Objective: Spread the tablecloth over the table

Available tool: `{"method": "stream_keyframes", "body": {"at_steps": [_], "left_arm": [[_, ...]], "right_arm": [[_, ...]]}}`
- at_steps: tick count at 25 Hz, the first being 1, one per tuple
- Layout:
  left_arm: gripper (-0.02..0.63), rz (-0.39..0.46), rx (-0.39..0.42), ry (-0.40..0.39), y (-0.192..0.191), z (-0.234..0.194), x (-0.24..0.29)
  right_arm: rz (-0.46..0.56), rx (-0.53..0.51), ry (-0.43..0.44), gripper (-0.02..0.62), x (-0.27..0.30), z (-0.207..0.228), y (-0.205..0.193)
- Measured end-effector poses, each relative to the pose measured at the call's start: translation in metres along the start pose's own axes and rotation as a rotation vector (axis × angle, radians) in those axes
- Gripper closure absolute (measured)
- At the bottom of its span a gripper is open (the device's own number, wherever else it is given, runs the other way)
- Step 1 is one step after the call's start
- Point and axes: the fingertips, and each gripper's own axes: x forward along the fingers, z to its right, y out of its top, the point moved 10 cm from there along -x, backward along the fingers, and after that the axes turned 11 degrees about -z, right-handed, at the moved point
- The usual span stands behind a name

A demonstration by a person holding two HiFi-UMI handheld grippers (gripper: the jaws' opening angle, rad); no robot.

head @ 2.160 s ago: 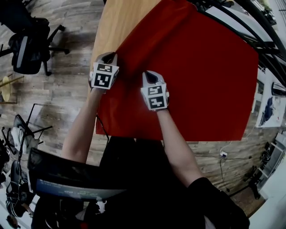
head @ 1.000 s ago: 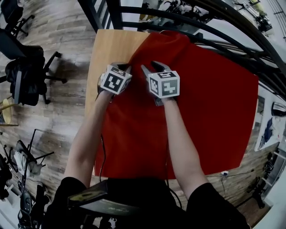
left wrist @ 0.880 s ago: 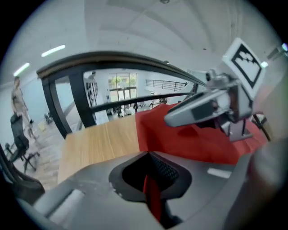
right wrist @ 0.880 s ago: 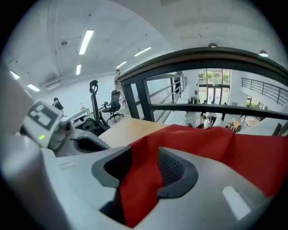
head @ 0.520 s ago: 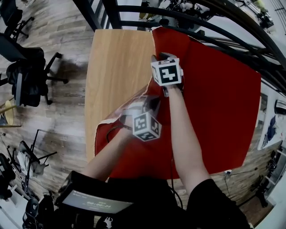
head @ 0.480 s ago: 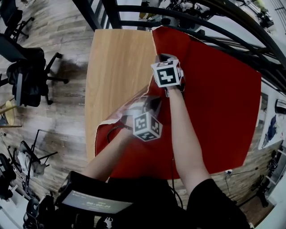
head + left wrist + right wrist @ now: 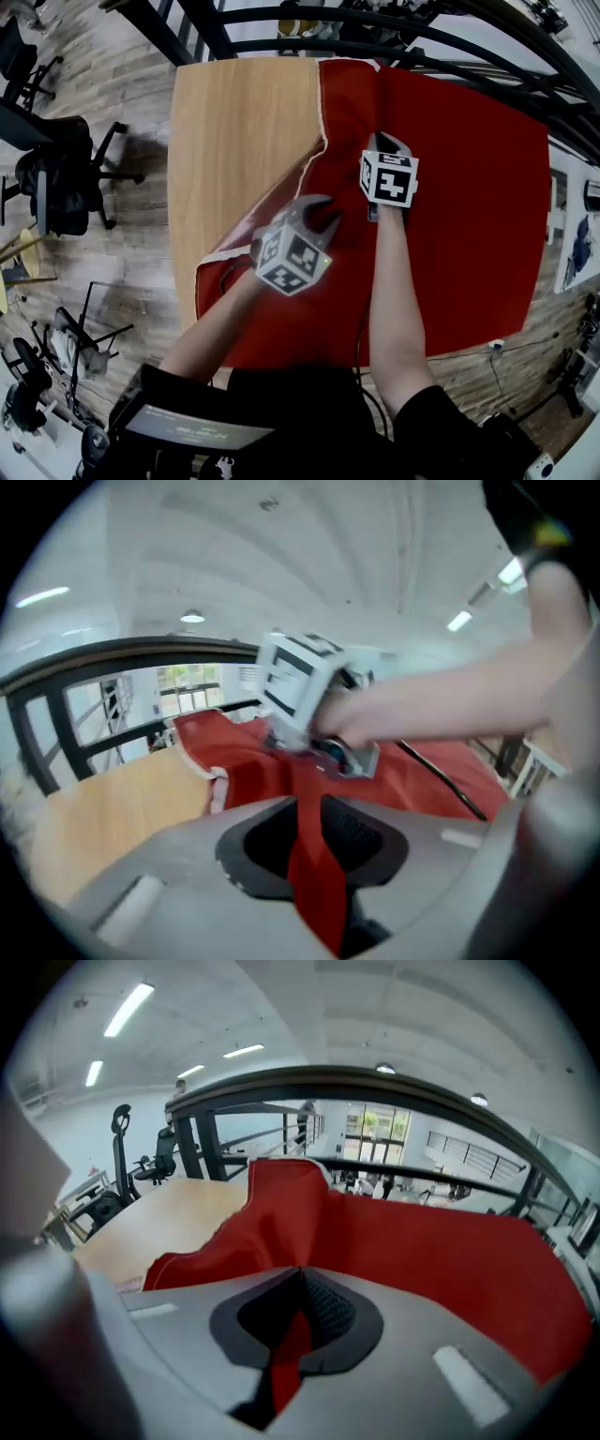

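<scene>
While the red tablecloth [image 7: 469, 187] covers the right part of the wooden counter [image 7: 234, 141], left edge bunched back, the right tool [image 7: 384, 142] is clamped on a fold. Left tool [image 7: 317, 214]: jaws just eased apart, cloth ridge between them.

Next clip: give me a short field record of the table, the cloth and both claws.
table: wooden, left part bare
tablecloth: red, covers the right part, left edge rumpled and lifted
left claw: jaws have just been opening, a fold of tablecloth between them
right claw: shut on the tablecloth, farther from the person
</scene>
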Motion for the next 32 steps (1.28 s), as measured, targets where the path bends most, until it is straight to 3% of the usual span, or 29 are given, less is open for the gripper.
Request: {"method": "stream_keyframes", "body": {"at_steps": [3, 5, 7, 12, 13, 15, 20, 23, 27, 32], "left_arm": [[0.489, 0.088, -0.139, 0.092, 0.019, -0.053, -0.011], [0.394, 0.074, -0.189, 0.113, 0.031, -0.086, 0.002], [0.332, 0.057, -0.264, 0.095, 0.039, -0.109, 0.02], [0.332, -0.002, -0.458, 0.069, 0.05, -0.148, 0.051], [0.36, -0.027, -0.481, 0.056, 0.051, -0.153, 0.056], [0.414, -0.07, -0.503, 0.058, 0.052, -0.159, 0.062], [0.464, -0.116, -0.525, 0.108, 0.047, -0.164, 0.068], [0.589, -0.116, -0.508, 0.144, 0.047, -0.165, 0.069], [0.592, -0.036, -0.572, 0.162, 0.039, -0.183, 0.052], [0.592, -0.012, -0.437, 0.308, 0.038, -0.24, -0.003]], "right_arm": [[0.035, 0.035, 0.071, 0.565, -0.003, 0.023, -0.028], [0.054, 0.024, 0.096, 0.508, -0.005, 0.029, -0.033], [0.03, 0.015, 0.107, 0.497, -0.007, 0.032, -0.038], [-0.017, -0.021, 0.132, 0.501, -0.016, 0.034, -0.054], [-0.025, -0.026, 0.134, 0.502, -0.015, 0.033, -0.056], [-0.037, -0.034, 0.128, 0.506, -0.011, 0.032, -0.059], [-0.032, -0.049, 0.11, 0.506, -0.007, 0.028, -0.062], [-0.027, -0.054, 0.112, 0.506, -0.007, 0.028, -0.062], [-0.032, -0.057, 0.115, 0.506, -0.004, 0.029, -0.062], [-0.028, -0.112, 0.134, 0.506, -0.011, 0.012, -0.048]]}}
